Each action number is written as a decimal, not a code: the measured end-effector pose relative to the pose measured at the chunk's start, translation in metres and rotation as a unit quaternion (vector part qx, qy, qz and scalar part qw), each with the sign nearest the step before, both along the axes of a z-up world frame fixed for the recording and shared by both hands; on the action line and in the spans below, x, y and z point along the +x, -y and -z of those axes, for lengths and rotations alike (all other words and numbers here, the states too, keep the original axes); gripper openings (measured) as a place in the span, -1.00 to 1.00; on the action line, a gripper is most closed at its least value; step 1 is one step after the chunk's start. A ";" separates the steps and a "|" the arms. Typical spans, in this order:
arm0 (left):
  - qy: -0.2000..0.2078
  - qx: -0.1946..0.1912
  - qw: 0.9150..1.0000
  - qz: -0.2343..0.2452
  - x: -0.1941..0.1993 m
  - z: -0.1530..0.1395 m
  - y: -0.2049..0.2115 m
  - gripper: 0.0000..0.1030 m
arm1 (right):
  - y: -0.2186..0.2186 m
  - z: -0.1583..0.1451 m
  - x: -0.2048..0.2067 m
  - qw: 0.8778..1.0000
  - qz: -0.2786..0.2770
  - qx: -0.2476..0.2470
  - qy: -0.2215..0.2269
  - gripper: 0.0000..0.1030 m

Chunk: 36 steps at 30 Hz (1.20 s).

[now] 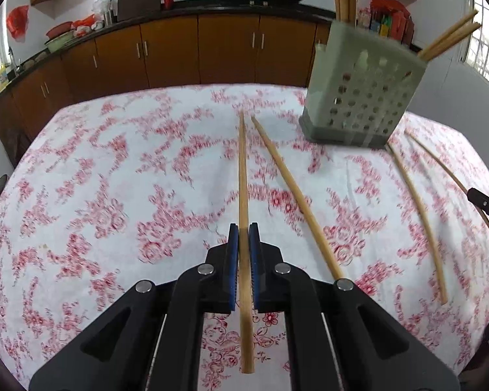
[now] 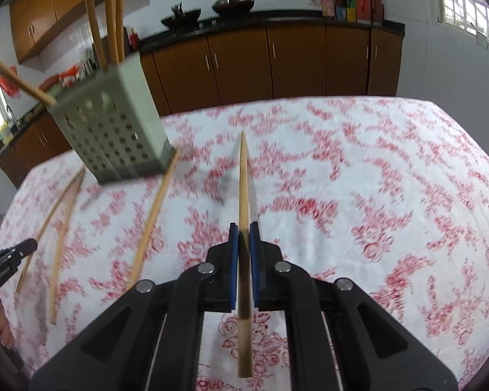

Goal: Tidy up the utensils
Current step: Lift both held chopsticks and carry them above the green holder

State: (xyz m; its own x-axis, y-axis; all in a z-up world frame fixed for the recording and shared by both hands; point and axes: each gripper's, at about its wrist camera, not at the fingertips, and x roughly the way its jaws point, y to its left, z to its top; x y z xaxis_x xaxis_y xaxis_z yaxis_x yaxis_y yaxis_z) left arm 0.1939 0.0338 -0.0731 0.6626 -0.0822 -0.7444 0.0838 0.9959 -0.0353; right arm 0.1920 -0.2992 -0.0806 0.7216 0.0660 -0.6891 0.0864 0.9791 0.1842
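Chopstick (image 1: 243, 176) clamped lengthwise between left tongs (image 1: 243, 228).

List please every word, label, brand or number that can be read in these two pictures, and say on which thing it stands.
No text can be read with certainty.
Left gripper, seen at the edge of the right wrist view: a small pale print on its black body, too small and blurred to read.
Coloured boxes on the far counter: printing too small to read.
Utensil holder, chopsticks, tablecloth: no writing visible.
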 end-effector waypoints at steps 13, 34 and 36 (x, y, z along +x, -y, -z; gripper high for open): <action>0.085 -0.033 0.996 0.000 -0.009 -0.059 -0.007 -0.86 | 0.016 -0.049 -0.014 0.996 0.023 0.020 0.079 -0.84; 0.167 -0.048 0.985 -0.003 -0.014 -0.109 -0.011 -0.86 | 0.010 -0.101 -0.014 0.989 0.015 0.014 0.147 -0.84; 0.170 -0.047 0.984 -0.002 -0.013 -0.112 -0.010 -0.86 | 0.009 -0.106 -0.013 0.988 0.012 0.011 0.151 -0.84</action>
State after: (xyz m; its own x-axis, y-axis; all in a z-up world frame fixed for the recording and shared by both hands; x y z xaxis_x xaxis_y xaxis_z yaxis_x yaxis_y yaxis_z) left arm 0.1805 0.0442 0.0391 0.8726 -0.1364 -0.4690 0.1021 0.9899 -0.0979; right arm 0.1793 -0.3083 0.0254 0.8961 0.0595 -0.4398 0.0469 0.9728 0.2271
